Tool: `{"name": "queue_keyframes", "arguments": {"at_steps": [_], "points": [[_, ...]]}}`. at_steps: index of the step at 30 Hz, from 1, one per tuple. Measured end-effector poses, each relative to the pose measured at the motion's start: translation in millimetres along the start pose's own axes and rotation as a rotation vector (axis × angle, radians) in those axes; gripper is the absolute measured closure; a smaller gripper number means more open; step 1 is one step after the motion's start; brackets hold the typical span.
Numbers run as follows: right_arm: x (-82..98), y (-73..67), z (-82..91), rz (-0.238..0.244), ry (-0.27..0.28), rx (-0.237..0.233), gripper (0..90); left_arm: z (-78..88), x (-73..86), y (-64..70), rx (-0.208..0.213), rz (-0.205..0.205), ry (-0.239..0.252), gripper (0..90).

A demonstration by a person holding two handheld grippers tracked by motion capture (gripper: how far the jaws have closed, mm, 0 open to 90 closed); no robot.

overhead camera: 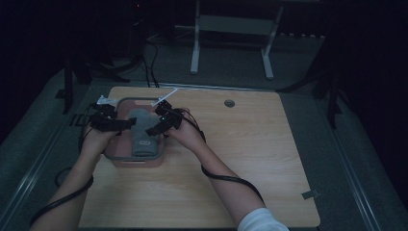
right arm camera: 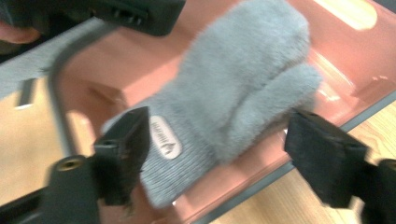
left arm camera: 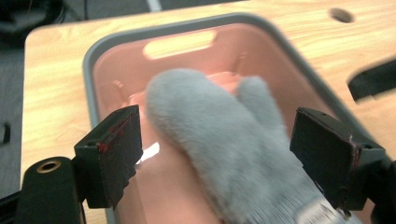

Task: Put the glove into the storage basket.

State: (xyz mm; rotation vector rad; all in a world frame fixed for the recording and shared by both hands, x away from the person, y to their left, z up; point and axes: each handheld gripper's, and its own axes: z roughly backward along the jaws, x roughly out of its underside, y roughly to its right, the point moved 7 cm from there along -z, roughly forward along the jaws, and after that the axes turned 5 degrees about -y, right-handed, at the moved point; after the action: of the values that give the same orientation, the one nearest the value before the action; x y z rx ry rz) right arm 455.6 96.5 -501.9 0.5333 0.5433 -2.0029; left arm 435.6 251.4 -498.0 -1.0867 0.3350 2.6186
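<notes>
Jaws of left gripper (left arm camera: 219, 158) and right gripper (right arm camera: 219, 158) spread wide, released; grey mitten (left arm camera: 224, 140) lying loose in pink bin (left arm camera: 187, 44), seemingly just dropped off.

Grey fuzzy mitten (left arm camera: 219, 140) flat in pink bin (left arm camera: 187, 35)

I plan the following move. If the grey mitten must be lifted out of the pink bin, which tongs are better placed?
Left, probably: the left tongs stand open astride the mitten near its cuff.
</notes>
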Motion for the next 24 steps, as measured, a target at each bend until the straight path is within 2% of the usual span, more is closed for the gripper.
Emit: {"name": "queue_keyframes", "arguments": {"at_steps": [2,3,6,9,12,14,18,21,22,23,24], "points": [[3.9,-1.0,7.2,0.008,0.003,-0.013,19.9,6.0,3.4,9.0,0.024,-0.009,0.016,16.9],[6.3,-1.9,10.9,0.023,0.006,-0.011,18.3,8.7,5.3,14.6,0.033,-0.029,0.020,16.9],[14.6,-3.6,21.2,0.056,0.016,0.002,17.9,15.4,10.1,34.2,0.066,-0.079,0.034,16.9],[23.7,-5.7,32.2,0.104,0.032,0.035,17.5,19.3,13.7,56.3,0.105,-0.131,0.045,16.9],[32.5,-8.1,42.2,0.136,0.046,0.048,16.5,21.2,18.1,78.4,0.162,-0.163,0.047,16.9],[38.9,-7.0,46.8,0.138,0.053,0.051,16.4,21.2,20.8,88.5,0.180,-0.195,0.043,16.9],[57.3,-2.7,54.0,0.138,0.059,0.048,16.4,23.0,26.7,110.8,0.237,-0.214,0.057,16.9],[73.4,0.3,56.5,0.129,0.058,0.042,16.4,25.7,31.9,128.5,0.289,-0.248,0.069,16.9],[73.4,0.3,56.5,0.129,0.058,0.042,16.4,25.7,31.9,128.5,0.289,-0.248,0.069,16.9],[85.5,1.8,56.9,0.120,0.061,0.036,16.4,27.6,35.6,140.1,0.329,-0.293,0.103,16.9],[89.5,2.0,57.0,0.118,0.064,0.032,16.5,27.0,37.9,144.2,0.338,-0.296,0.103,16.9]]}}
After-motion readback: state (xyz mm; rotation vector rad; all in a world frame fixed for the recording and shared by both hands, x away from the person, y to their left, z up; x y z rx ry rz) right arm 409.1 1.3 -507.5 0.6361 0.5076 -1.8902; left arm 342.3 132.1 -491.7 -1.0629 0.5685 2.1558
